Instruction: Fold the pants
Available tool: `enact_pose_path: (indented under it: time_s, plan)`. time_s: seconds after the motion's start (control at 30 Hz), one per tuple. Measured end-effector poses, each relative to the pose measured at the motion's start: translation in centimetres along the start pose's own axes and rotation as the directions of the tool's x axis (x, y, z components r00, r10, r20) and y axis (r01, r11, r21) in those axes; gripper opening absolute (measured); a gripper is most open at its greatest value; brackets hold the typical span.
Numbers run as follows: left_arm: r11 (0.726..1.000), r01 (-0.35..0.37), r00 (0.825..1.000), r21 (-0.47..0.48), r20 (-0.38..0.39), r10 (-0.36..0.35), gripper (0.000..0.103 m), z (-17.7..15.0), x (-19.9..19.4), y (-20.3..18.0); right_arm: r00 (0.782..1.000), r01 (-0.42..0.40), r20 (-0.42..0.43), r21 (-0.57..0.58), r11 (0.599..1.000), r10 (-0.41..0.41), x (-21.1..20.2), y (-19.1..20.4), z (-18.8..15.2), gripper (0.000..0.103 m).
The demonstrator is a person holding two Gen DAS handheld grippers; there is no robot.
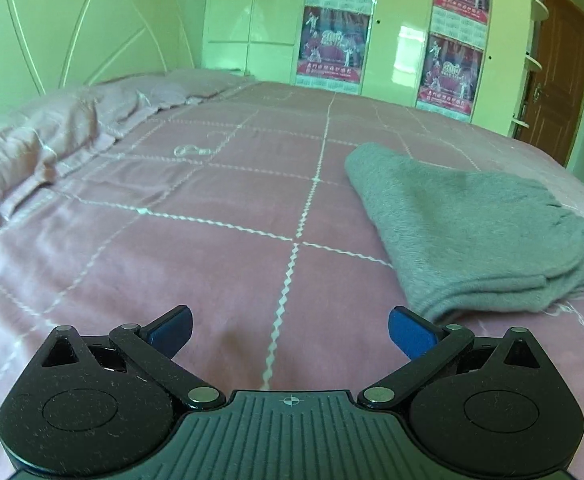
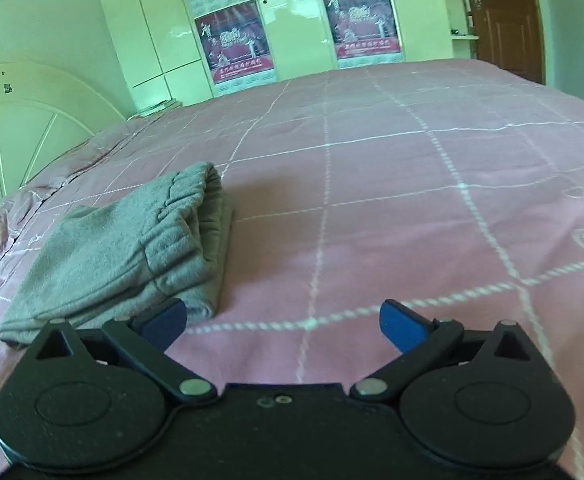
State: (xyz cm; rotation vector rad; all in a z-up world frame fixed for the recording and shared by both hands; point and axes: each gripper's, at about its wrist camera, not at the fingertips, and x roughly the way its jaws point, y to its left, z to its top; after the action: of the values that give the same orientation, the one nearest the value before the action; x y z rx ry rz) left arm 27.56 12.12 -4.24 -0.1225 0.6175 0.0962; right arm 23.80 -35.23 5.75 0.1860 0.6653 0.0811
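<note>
One pair of grey pants [image 1: 468, 232] lay folded into a compact stack on the pink quilted bedspread [image 1: 195, 248], and by the look of that tidy bundle the folding was probably finished or very nearly so. From the left wrist view the stack sat to the right, just beyond the left gripper [image 1: 289, 330]; from the right wrist view the same pants [image 2: 131, 248] sat to the left of the right gripper [image 2: 283, 322], so the bundle lay between the two tools. Both grippers had their blue-padded fingers spread wide and held nothing, each over bare bedspread [image 2: 412, 208] rather than over the cloth, which suited a release after setting the garment down. The elastic waistband [image 2: 187, 196] faced the right camera, with layered edges showing beneath it; I could not count the layers with certainty. Two pillows [image 1: 51, 136], in matching pink, seemed to line the far left beside the one white headboard [image 1: 67, 28]. On the far wardrobe [image 1: 388, 44] four posters showed in the left view, only parts of them in the right, and one brown door [image 1: 560, 68] stood at the far right.
</note>
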Motion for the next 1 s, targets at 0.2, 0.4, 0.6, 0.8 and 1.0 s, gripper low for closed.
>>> enact_pose_path:
  time_s: [0.2, 0.4, 0.6, 0.8, 1.0]
  plan:
    - [1.000, 0.003, 0.999, -0.031, 0.049, -0.002, 0.103, -1.1, -5.9, -1.4, 0.998, 0.034, 0.051, -0.058, 0.998, -0.031, -6.1, 1.8, -2.4, 0.097]
    - [1.000, -0.006, 0.994, -0.030, 0.108, 0.009, 0.103, -3.5, -12.6, -2.5, 0.996, -0.004, 0.087, -0.067, 0.998, 0.009, -11.4, 4.4, -5.2, 0.097]
    - [0.999, 0.032, 0.993, 0.024, 0.115, -0.034, 0.103, -5.3, -18.5, -4.5, 0.990, -0.053, 0.126, -0.040, 0.998, 0.058, -15.8, 6.9, -7.6, 0.097]
    - [0.997, 0.072, 0.982, 0.037, 0.170, -0.077, 0.103, -7.7, -23.3, -5.8, 0.983, -0.100, 0.152, -0.040, 0.994, 0.105, -20.0, 8.2, -9.6, 0.097]
    - [0.994, 0.101, 0.963, 0.035, 0.247, -0.107, 0.103, -9.5, -26.8, -7.2, 0.980, -0.114, 0.158, -0.037, 0.993, 0.118, -21.5, 10.4, -11.2, 0.097]
